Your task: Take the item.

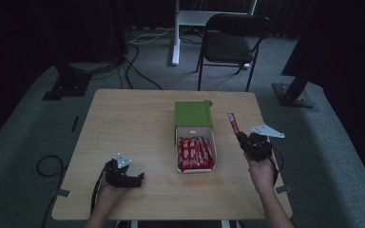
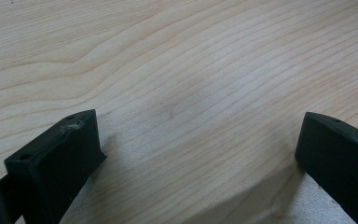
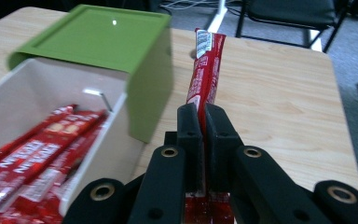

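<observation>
I hold two grippers. My right gripper (image 1: 241,137) is closed tight on one red snack stick (image 1: 232,122), and the stick points up and away from the jaws; in the right gripper view the jaws pinch its lower part (image 3: 205,88). It is to the right of the white box (image 1: 212,137), near it but not touching. My left gripper (image 1: 140,179) is to the left of the box, well apart, low over the table, and its jaws stand wide with nothing between them; the left gripper view has the two black jaws far from each other over the bare wood (image 2: 191,93).

There is one white box, and its green lid (image 1: 193,114) is slid back, so the near part is open. Inside the box lie several red snack sticks (image 1: 195,153) side by side; I count about four, but I cannot tell exactly.

The box sits on one light wooden table (image 1: 123,123). Behind the box, past the far edge of the table, one black folding chair (image 1: 232,40) stands on grey carpet (image 1: 28,123), beside a white stand (image 1: 177,33). The room is dark around.
</observation>
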A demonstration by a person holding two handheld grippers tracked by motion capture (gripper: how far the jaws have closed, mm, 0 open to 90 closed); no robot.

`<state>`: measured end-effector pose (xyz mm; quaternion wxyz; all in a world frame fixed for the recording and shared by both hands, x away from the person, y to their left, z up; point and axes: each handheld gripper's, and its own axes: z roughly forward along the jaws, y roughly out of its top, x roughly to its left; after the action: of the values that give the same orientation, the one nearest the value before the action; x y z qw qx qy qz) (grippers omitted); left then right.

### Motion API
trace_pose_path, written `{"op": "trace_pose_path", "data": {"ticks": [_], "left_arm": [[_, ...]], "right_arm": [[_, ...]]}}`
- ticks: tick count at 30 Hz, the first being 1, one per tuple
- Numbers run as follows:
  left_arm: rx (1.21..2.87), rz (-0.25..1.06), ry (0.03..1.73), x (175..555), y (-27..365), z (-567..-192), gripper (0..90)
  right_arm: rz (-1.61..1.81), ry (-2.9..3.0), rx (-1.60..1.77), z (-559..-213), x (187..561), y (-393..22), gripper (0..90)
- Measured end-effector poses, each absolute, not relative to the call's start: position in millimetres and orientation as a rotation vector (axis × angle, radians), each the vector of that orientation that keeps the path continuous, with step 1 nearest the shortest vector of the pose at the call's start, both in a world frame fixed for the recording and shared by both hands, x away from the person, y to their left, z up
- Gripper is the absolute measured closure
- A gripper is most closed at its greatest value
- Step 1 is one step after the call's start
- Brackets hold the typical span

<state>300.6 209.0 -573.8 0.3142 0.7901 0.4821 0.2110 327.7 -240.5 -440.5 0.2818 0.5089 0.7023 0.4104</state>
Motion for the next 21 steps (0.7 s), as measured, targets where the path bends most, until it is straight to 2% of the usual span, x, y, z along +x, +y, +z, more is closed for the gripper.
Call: {"op": "trace_pose_path", "data": {"ticks": [21], "left_arm": [[2.083,0.556,1.271,300.6,209.0,-573.8,1.0]], "right_arm": [[0.927,1.778,1.541,-494.5,336.4,-295.3,85.7]]}}
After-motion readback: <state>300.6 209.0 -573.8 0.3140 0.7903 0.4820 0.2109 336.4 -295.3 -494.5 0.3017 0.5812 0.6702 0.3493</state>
